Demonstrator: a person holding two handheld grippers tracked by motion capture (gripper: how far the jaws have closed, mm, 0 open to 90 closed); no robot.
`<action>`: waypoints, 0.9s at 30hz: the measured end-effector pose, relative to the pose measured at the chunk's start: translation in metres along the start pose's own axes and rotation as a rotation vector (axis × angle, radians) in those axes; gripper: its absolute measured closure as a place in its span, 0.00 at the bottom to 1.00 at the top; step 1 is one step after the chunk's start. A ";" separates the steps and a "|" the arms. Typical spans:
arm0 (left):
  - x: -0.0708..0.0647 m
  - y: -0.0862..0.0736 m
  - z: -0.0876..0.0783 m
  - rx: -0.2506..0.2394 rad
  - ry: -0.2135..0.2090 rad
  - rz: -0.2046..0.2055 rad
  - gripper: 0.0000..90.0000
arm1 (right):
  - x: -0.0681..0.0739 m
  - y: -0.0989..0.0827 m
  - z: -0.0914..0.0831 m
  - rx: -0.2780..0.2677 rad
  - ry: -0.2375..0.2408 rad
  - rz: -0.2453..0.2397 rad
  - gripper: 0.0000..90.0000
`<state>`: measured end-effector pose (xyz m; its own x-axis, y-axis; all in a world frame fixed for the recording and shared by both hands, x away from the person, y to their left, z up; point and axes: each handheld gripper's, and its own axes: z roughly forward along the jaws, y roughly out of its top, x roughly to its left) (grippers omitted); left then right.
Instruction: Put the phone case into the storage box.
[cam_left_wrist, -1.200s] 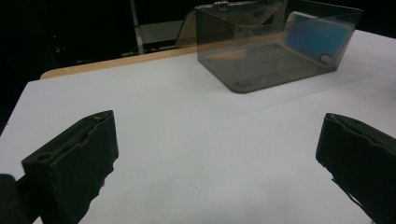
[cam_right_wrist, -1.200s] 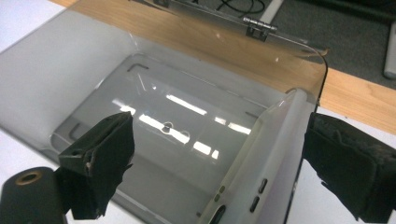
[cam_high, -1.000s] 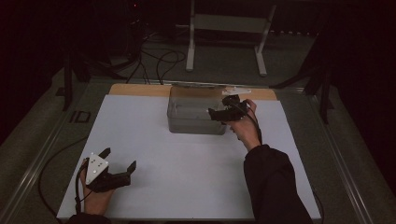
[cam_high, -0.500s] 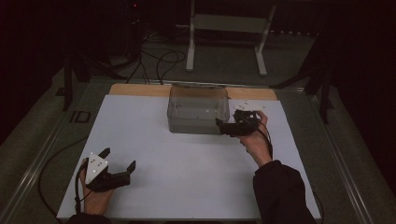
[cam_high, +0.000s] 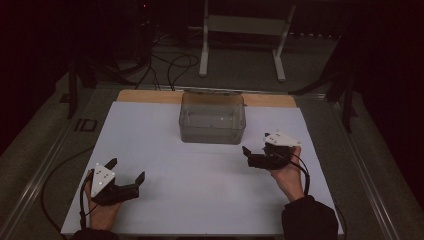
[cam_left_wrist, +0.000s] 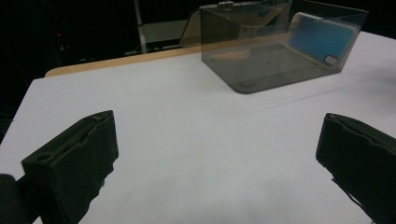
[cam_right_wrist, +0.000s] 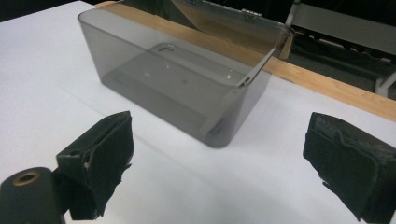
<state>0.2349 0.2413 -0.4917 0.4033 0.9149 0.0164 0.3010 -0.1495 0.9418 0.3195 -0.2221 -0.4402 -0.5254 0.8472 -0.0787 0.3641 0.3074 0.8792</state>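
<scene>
Holding our right gripper (cam_high: 260, 159) low over the white table cover (cam_high: 200, 200), we keep its jaws spread wide w/ nothing between them — an empty, ready posture, we'd judge, since it points toward the box but sits apart from it, off the near right corner. In the right gripper view both black pads frame bare white surface, and the smoky clear box (cam_right_wrist: 187, 88) stands just beyond.

Our left gripper (cam_high: 125, 182) rests near the front left of the table, well apart from the box, jaws also spread and empty; prob. parked out of the way.

Outward to the container: the clear box (cam_high: 212, 119) sits upright at the far middle of the cover, near the wooden table edge (cam_high: 145, 96), its hinged lid swung open toward the back. Inside — seen best in the left gripper view — a phone w/ a blue back in a clear case (cam_left_wrist: 322, 39) leans against one side wall. The rest of the box floor looks bare. From above the phone is too dim to make out.
</scene>
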 end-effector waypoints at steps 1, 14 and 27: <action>0.000 0.000 0.000 -0.001 0.002 0.000 0.00 | 0.001 -0.003 -0.003 -0.015 0.001 -0.005 0.10; 0.002 0.001 -0.001 -0.012 0.006 0.001 0.00 | -0.002 -0.051 -0.033 -0.078 0.011 0.023 0.10; 0.002 0.002 -0.003 -0.032 -0.003 0.018 0.00 | 0.000 -0.070 -0.049 -0.156 0.042 0.057 0.10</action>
<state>0.2335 0.2436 -0.4889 0.4109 0.9111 0.0325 0.2655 -0.1536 0.9518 0.2567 -0.2646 -0.4789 -0.5399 0.8417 -0.0097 0.2723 0.1855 0.9442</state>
